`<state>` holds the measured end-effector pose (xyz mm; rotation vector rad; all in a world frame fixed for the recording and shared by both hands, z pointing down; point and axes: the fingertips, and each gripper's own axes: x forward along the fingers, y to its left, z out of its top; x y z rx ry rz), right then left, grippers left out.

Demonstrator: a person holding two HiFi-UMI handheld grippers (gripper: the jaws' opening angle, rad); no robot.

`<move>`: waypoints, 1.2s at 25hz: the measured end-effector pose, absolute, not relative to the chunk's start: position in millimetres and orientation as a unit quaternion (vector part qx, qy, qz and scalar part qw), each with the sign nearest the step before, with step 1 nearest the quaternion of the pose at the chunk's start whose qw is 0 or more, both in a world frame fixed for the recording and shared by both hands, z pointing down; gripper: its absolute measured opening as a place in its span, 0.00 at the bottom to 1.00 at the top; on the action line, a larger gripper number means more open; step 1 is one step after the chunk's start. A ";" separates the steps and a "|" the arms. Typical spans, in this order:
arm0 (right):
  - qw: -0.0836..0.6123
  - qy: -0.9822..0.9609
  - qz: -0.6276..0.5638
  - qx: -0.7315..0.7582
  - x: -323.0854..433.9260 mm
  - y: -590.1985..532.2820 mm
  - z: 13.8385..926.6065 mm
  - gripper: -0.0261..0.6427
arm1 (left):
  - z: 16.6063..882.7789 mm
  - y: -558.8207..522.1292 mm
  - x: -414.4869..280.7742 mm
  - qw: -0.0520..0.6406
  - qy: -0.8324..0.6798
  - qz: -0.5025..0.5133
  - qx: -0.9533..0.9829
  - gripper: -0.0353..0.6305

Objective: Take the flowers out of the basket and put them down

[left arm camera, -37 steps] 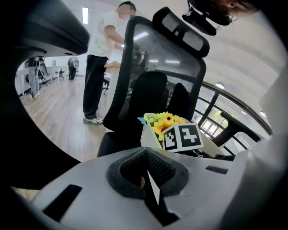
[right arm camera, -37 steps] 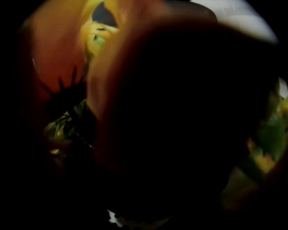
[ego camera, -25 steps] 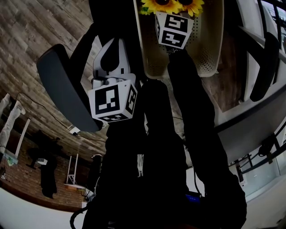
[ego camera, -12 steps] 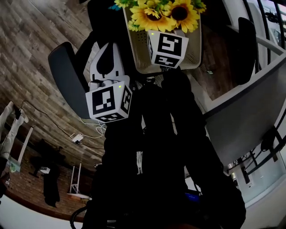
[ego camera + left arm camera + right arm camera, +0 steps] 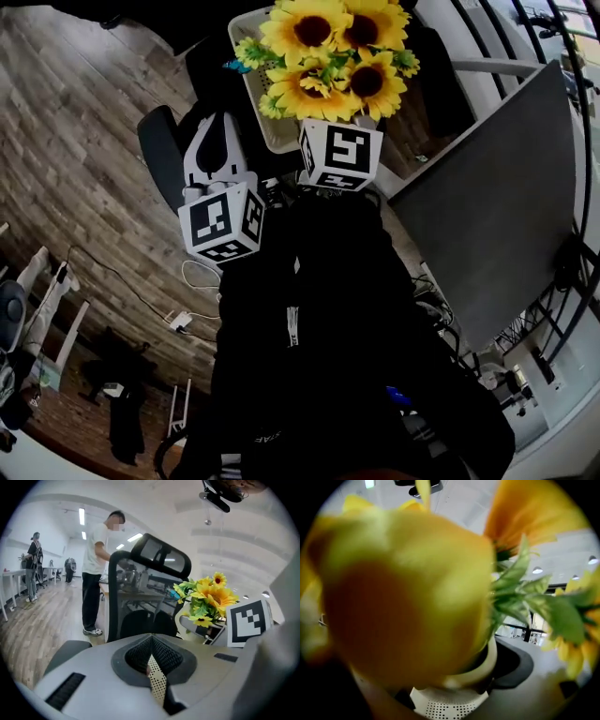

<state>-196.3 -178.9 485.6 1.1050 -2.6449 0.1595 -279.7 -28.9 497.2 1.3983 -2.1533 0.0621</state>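
Yellow flowers (image 5: 328, 56) sharp above basket (image 5: 270, 134), blurred close up

Head view dim, darkest toward 6 o'clock. Left gripper view bright, ceiling strip lights (image 5: 82, 516) at 10 o'clock, edges bowed. Right gripper view: flowers (image 5: 403, 592) blurred.

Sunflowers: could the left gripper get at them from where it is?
Probably, with a turn. From the left gripper, whose jaws are together, the sunflowers stand off to the right with nothing solid between. It would need to swing over and open first.
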 end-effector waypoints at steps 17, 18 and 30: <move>0.078 -0.836 0.054 0.540 57.7 -134.0 266.7 0.84 | 302.5 -66.0 -113.5 0.239 -0.716 0.029 0.655 0.05; 0.078 -0.828 0.056 0.552 77.3 -130.8 259.3 0.84 | 292.9 -69.8 -97.2 0.238 -0.707 0.029 0.665 0.05; 0.097 -0.758 0.066 0.641 218.7 -112.8 223.9 0.84 | 256.5 -112.5 52.9 0.209 -0.589 0.072 0.777 0.05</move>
